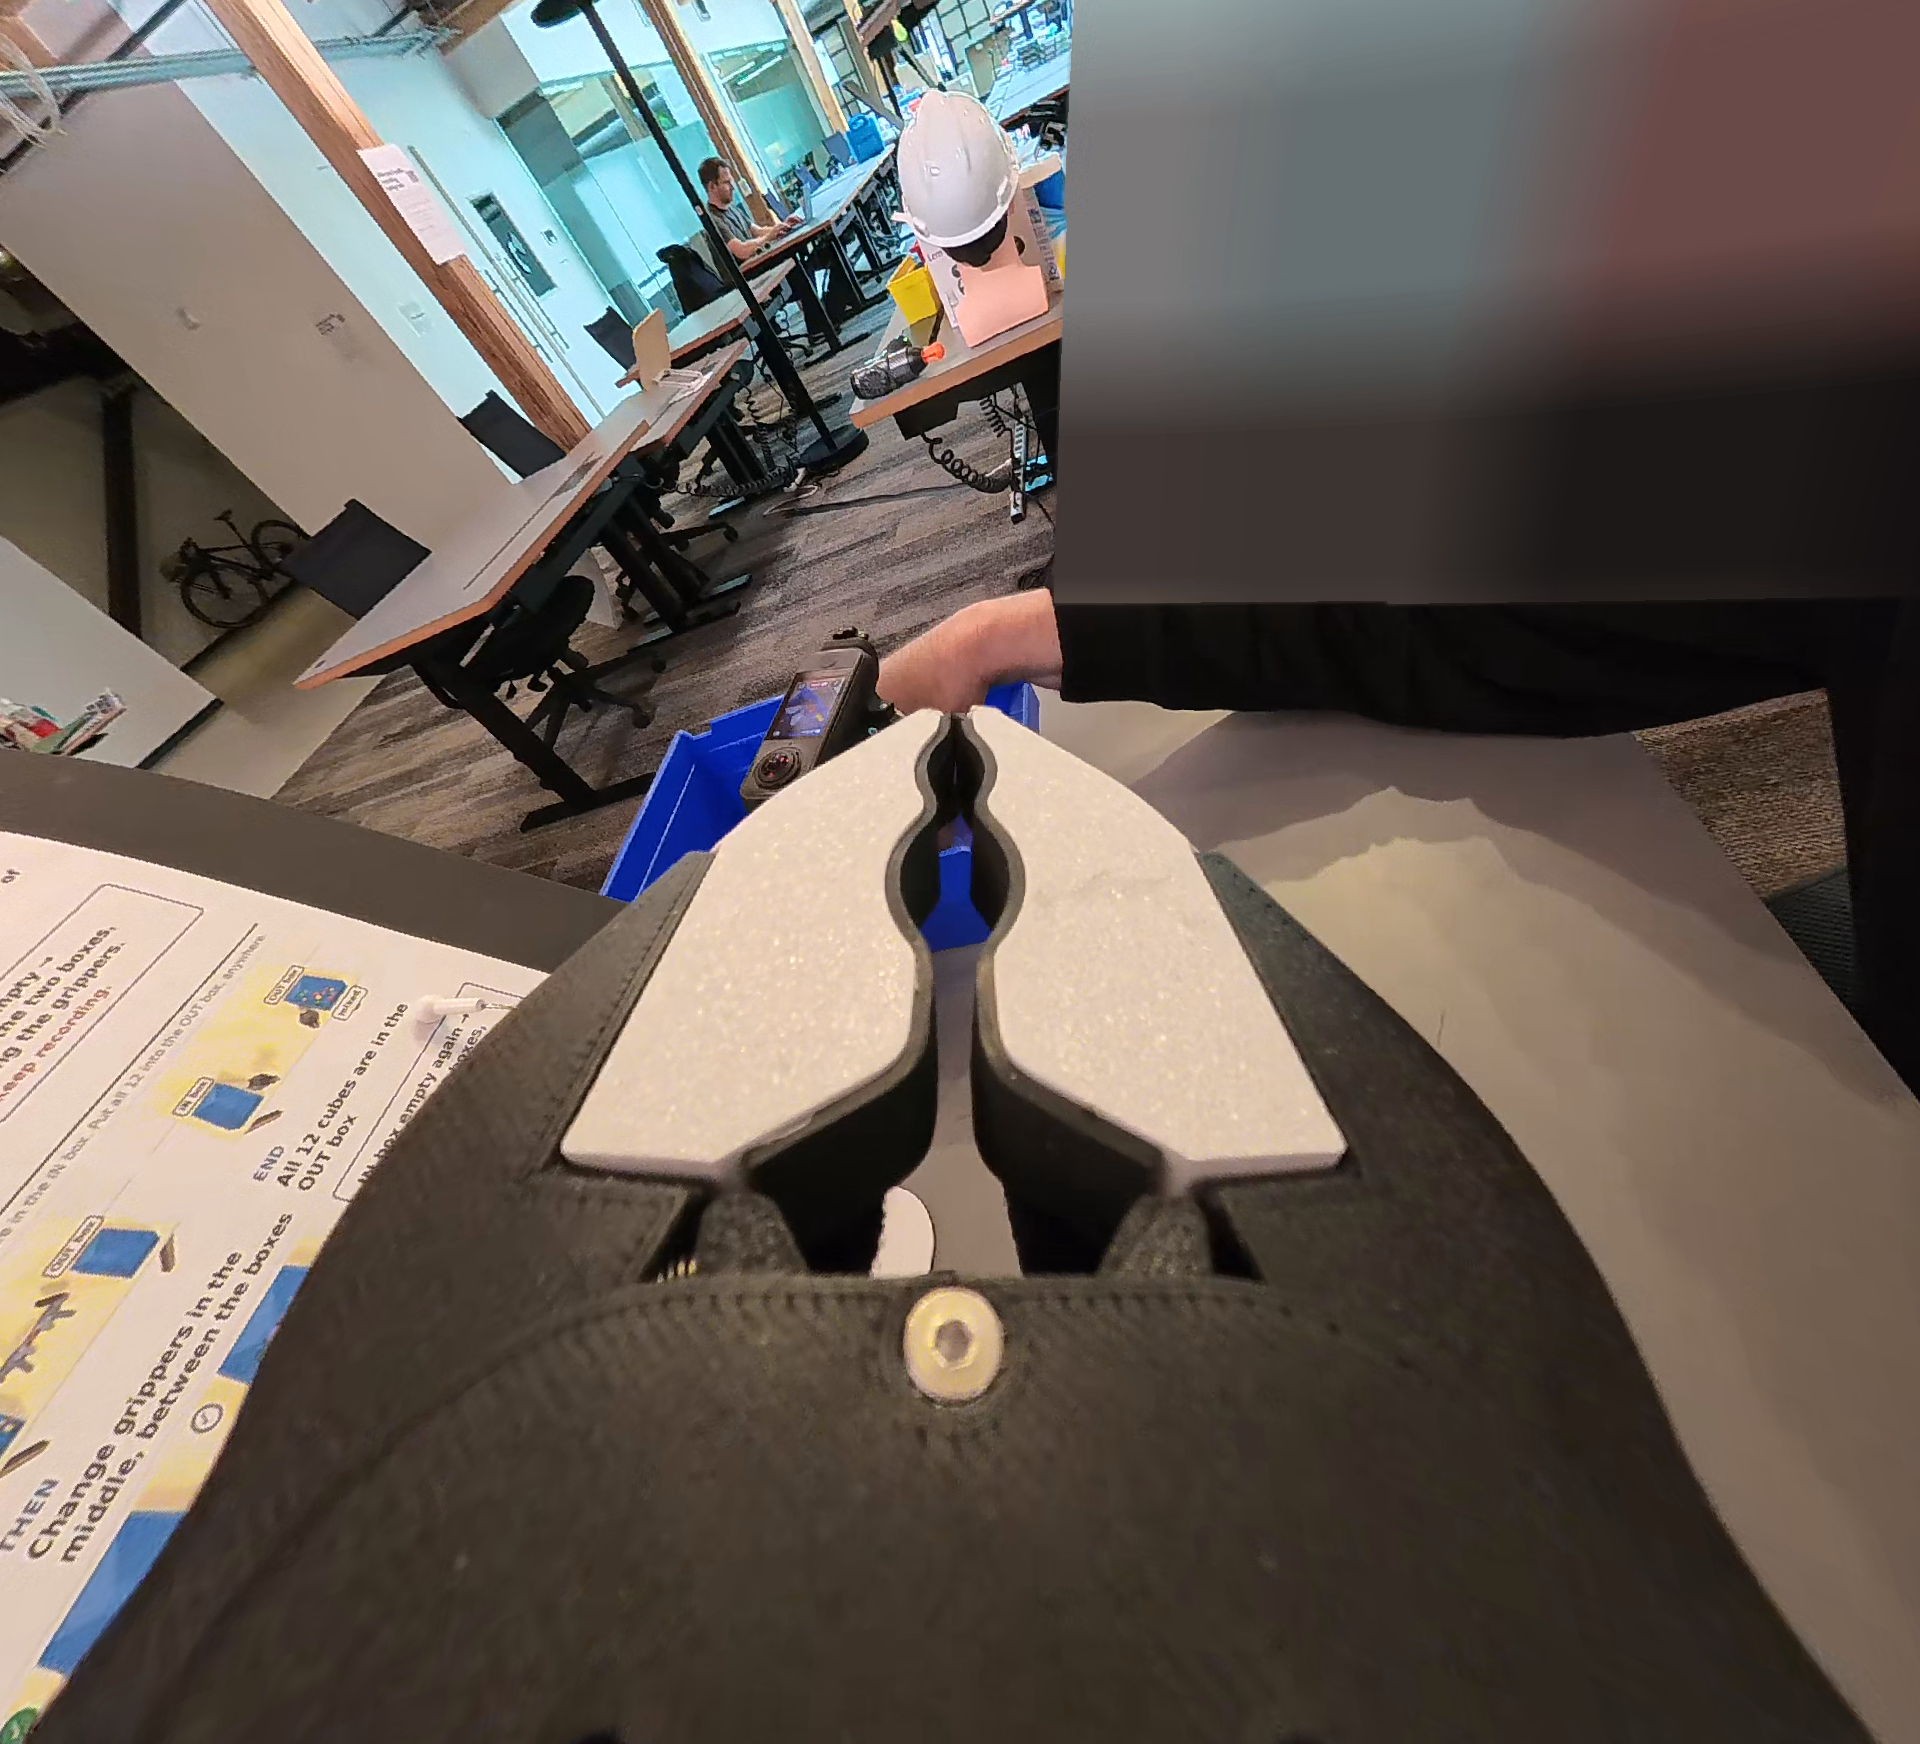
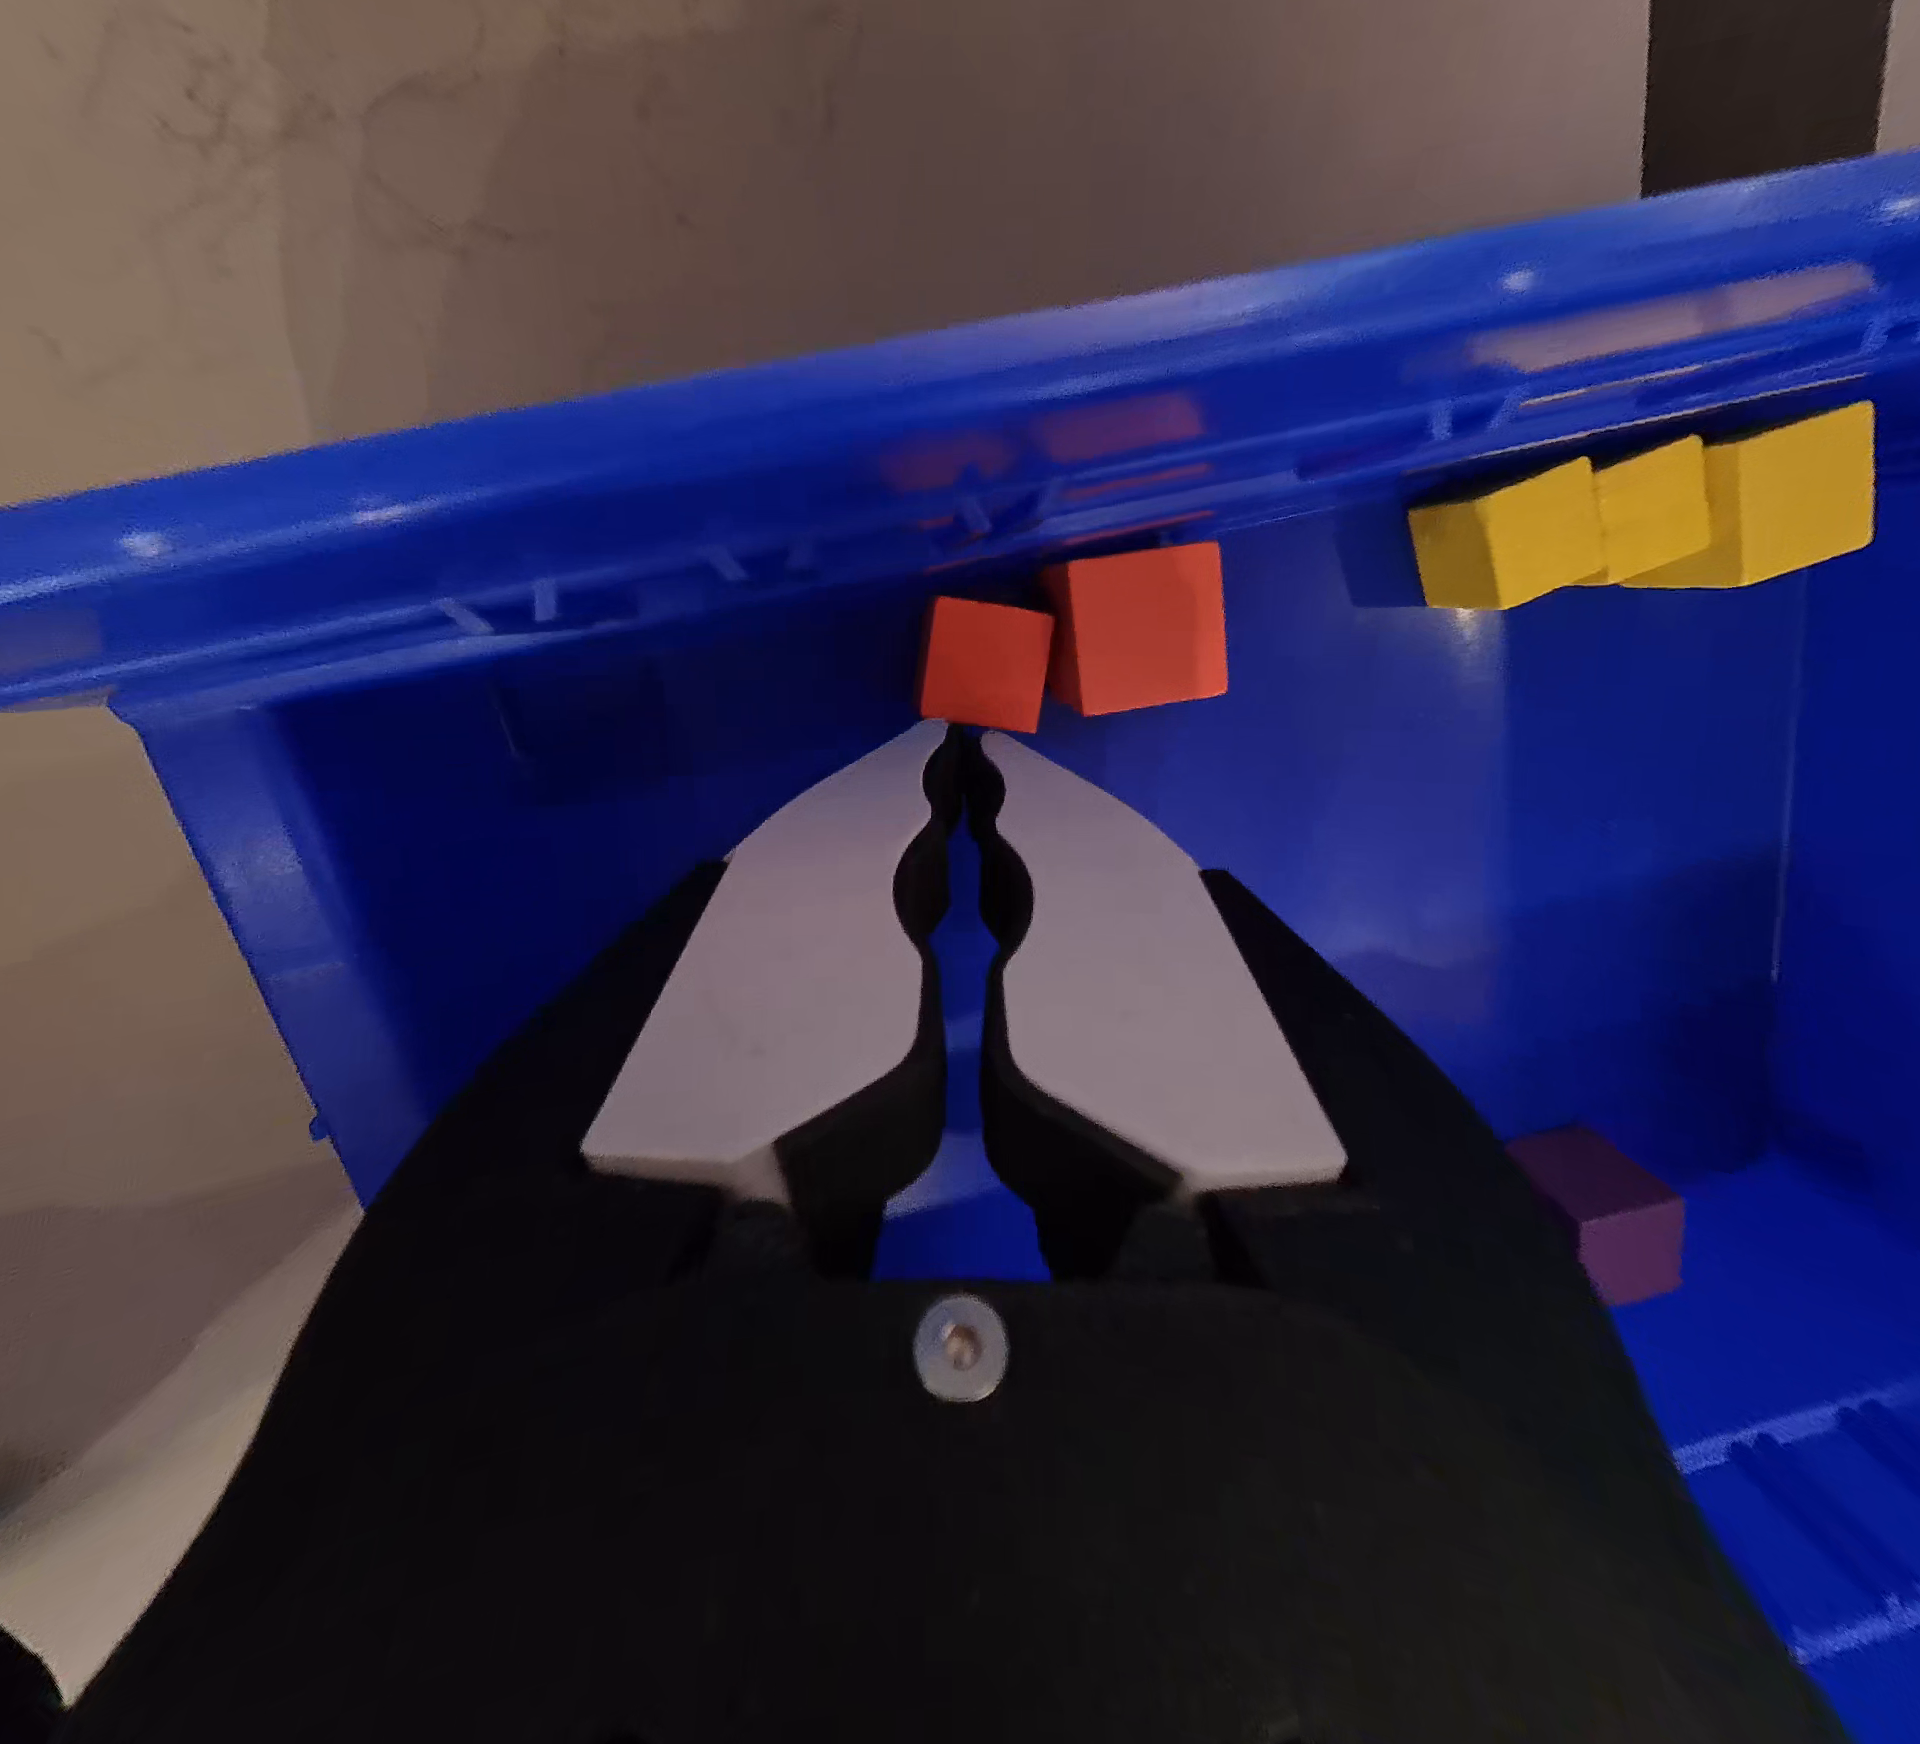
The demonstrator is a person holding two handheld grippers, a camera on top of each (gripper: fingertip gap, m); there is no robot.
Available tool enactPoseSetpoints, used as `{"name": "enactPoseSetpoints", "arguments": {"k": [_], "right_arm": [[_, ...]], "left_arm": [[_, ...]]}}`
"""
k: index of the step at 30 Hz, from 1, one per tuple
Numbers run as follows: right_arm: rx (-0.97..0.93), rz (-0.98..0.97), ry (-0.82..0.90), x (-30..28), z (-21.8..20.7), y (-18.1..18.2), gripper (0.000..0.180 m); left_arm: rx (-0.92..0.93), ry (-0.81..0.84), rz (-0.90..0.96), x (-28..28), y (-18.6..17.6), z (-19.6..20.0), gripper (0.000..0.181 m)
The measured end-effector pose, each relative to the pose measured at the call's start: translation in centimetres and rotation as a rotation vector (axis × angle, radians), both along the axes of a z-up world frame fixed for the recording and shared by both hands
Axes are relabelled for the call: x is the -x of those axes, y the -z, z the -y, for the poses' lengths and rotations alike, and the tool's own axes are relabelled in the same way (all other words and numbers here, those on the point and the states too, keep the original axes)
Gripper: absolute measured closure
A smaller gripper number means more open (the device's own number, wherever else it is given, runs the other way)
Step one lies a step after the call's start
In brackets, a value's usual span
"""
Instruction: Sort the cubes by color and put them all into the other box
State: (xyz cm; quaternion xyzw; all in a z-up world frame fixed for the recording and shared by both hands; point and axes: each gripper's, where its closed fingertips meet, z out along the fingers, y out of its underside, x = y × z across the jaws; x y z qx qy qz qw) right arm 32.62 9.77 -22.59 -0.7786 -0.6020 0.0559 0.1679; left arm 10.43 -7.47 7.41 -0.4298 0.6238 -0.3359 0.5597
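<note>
The right gripper (image 2: pixel 964 736) is inside the blue box (image 2: pixel 1455 863). Its fingers (image 2: pixel 831 946) are pressed together at the tips and carry nothing. The tips are just below an orange cube (image 2: pixel 985 664) and seem to touch its lower edge, but the view here is a little blurred, so I cannot be sure. A second orange cube (image 2: pixel 1138 626) sits against the first one, on its right side. Farther right, along the same wall of the box, three yellow cubes (image 2: pixel 1652 518) stand in a row and touch each other. One purple cube (image 2: pixel 1605 1211) lies apart from them, near the right side of the gripper body.

The left gripper (image 1: pixel 956 726) is above the grey desk (image 1: pixel 1507 1019), and its fingers (image 1: pixel 810 967) are also closed together with nothing between them. Beyond its tips there is a blue bin (image 1: pixel 686 811), a hand (image 1: pixel 977 650) and a small camera (image 1: pixel 810 728). A printed sheet (image 1: pixel 156 1123) lies on the left.
</note>
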Motion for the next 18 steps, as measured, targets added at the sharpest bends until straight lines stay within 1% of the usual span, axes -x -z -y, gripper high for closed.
{"name": "enactPoseSetpoints", "arguments": {"k": [1, 18], "right_arm": [[-0.002, 0.006, 0.001, -0.02, -0.06, 0.01, 0.178], [-0.004, 0.027, 0.023, -0.32, -0.35, -0.08, 0.178]], "left_arm": [[0.000, 0.000, 0.000, 0.02, -0.01, -0.01, 0.181], [-0.003, -0.015, -0.017, 0.12, 0.27, -0.31, 0.181]]}}
